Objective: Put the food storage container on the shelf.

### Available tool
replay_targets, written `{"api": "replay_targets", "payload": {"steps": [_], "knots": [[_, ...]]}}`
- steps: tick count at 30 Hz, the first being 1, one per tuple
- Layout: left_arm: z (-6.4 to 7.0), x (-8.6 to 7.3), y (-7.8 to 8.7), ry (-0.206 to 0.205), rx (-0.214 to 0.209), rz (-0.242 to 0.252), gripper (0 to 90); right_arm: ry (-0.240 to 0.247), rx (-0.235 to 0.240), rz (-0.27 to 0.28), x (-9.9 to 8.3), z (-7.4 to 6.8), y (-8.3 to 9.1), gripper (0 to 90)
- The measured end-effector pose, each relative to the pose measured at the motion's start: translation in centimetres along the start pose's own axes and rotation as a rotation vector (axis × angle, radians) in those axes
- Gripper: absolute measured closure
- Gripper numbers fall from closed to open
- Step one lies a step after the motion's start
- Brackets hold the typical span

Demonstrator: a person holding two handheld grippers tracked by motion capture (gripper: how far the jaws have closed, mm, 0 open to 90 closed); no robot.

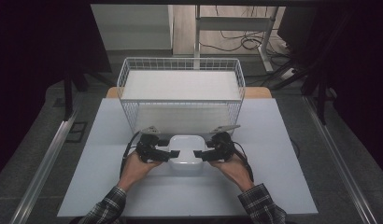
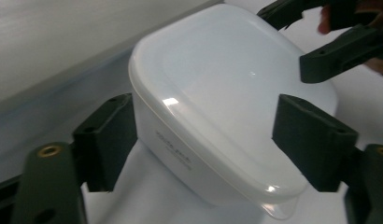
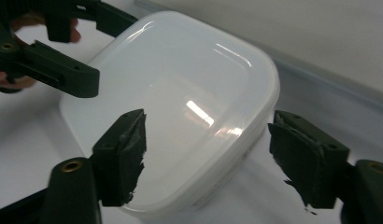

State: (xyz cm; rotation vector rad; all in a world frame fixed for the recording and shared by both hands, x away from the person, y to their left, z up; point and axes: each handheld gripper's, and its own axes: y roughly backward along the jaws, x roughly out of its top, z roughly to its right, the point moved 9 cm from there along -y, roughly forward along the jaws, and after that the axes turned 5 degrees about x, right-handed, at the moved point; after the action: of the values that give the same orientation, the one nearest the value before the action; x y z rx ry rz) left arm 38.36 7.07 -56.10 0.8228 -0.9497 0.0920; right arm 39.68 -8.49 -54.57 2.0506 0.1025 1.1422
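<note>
Between my two hands, each hand-held gripper is spread wide: my left hand-held gripper [image 2: 199, 140] has its jaws gaping either side of one end of the white lidded container [image 1: 185, 154], and my right hand-held gripper [image 3: 206, 158] does the same at the opposite end. Neither clamps anything yet; I see daylight between pads and plastic on both sides. The container sits flat on the pale desk [image 1: 283, 186], just in front of the white wire basket [image 1: 126, 88]. Now, the feel of it: glossy, smooth plastic, rounded corners, so I'd call it slippery and probably light, though I can't tell whether anything is inside. The walls likely flex if squeezed hard. Best hold, I reckon, is under the protruding lid rim at each short end, pads square on the side walls, with moderate, even pressure from both sides so it doesn't squirt out or tilt.
</note>
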Motion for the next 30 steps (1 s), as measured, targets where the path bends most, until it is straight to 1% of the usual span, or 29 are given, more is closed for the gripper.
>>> {"api": "replay_targets", "payload": {"steps": [1,3,5,6,8,9,10,11,13,15,16,18,19,20,21,22,24,26,29,30], "knots": [[0.1,-0.1,0.0,0.023,-0.023,0.0,26.0,-0.013,0.012,-0.002,0.0,0.0,0.0,29.7],[0.1,-0.3,0.2,0.053,-0.04,-0.002,29.6,-0.059,0.053,-0.006,-0.3,-0.1,0.0,33.0],[0.2,-0.5,0.4,0.072,-0.047,-0.009,32.9,-0.067,0.067,-0.003,-0.4,-0.1,0.2,36.2],[0.3,-0.6,0.6,0.089,-0.048,-0.013,35.4,-0.077,0.072,-0.007,-0.5,-0.1,0.4,39.0],[0.5,-0.8,1.1,0.098,-0.047,-0.011,42.1,-0.091,0.082,-0.009,-0.7,-0.2,0.7,45.1],[0.5,-0.8,1.1,0.098,-0.047,-0.011,45.8,-0.091,0.082,-0.009,-0.7,-0.2,0.7,45.1],[0.8,-1.0,1.7,0.094,-0.043,-0.01,50.8,-0.108,0.093,-0.006,-1.0,-0.3,1.3,52.2],[0.9,-1.1,1.9,0.091,-0.039,-0.01,52.9,-0.113,0.096,-0.004,-1.0,-0.4,1.5,54.7],[1.1,-1.1,2.3,0.099,-0.032,-0.008,58.8,-0.129,0.099,-0.003,-1.1,-0.6,2.0,60.2],[1.3,-1.0,2.5,0.131,-0.019,-0.001,63.0,-0.157,0.077,-0.006,-1.2,-0.8,2.3,63.1],[1.3,-0.9,2.5,0.133,-0.009,0.01,65.6,-0.152,0.058,-0.003,-1.1,-1.0,2.4,65.0],[1.4,-0.6,2.8,0.133,0.023,0.036,69.6,-0.152,0.028,0.011,-0.9,-1.1,2.7,69.5],[1.4,-0.5,2.9,0.137,0.027,0.051,72.8,-0.151,0.018,0.023,-0.8,-1.1,2.9,73.0],[1.4,-0.3,3.1,0.141,0.018,0.072,76.9,-0.147,0.0,0.034,-0.8,-1.0,3.0,76.7],[1.4,-0.3,3.1,0.141,0.018,0.072,79.7,-0.147,0.0,0.034,-0.8,-1.0,3.0,76.7],[1.4,-0.3,3.1,0.13,0.048,0.072,79.8,-0.113,-0.05,0.045,-0.8,-0.8,3.0,77.2],[1.4,-0.3,3.1,0.14,0.047,0.073,79.8,-0.119,-0.057,0.06,-0.7,-0.9,2.9,77.1],[1.3,-0.4,3.1,0.149,0.045,0.077,79.8,-0.114,-0.059,0.072,-0.7,-0.9,2.8,77.1],[1.5,-0.3,3.1,0.145,0.063,0.084,79.8,-0.114,-0.064,0.087,-0.7,-0.9,2.8,77.1],[1.5,-0.2,3.2,0.145,0.063,0.087,79.8,-0.113,-0.064,0.099,-0.6,-0.9,2.9,77.2]]}}
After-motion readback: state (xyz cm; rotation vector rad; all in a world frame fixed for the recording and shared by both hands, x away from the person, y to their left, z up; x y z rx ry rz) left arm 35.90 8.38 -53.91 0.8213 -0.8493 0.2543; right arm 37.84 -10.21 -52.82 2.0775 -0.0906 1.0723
